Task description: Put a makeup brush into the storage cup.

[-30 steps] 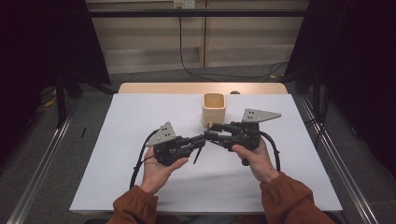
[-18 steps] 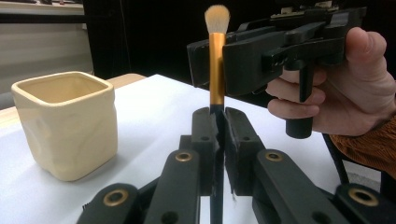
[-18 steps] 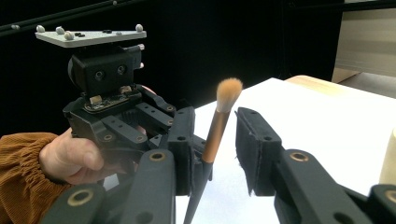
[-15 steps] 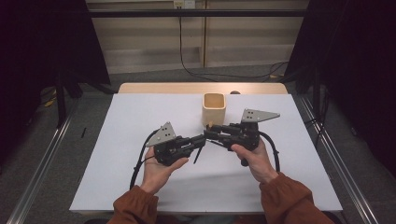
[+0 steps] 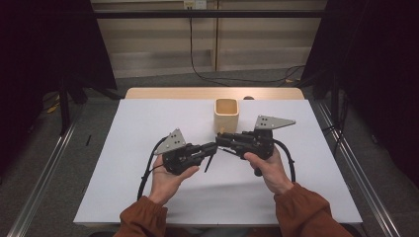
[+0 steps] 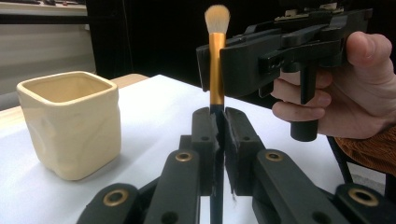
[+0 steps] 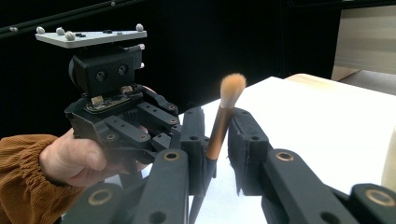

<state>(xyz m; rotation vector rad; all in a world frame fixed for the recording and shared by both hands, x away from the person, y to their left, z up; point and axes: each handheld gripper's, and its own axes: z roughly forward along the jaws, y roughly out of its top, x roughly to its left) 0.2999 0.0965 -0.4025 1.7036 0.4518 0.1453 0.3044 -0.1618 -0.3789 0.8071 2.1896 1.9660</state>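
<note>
The left gripper (image 6: 215, 135) clamps the makeup brush (image 6: 216, 70) by its dark handle. The right gripper (image 7: 217, 140) has just been closing around the brush's gold ferrule, its jaws not yet pressing. The cream cup (image 5: 227, 112) stands just beyond both.

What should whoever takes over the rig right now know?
Left gripper: shut on the brush at its dark handle, bristles up.
Right gripper: jaws have just been closing around the gold ferrule; a gap remains, no grip yet.
Cup: upright on the table, beyond both grippers.
Done: brush lifted.
Left: finish the handover; probably brush into the cup.
</note>
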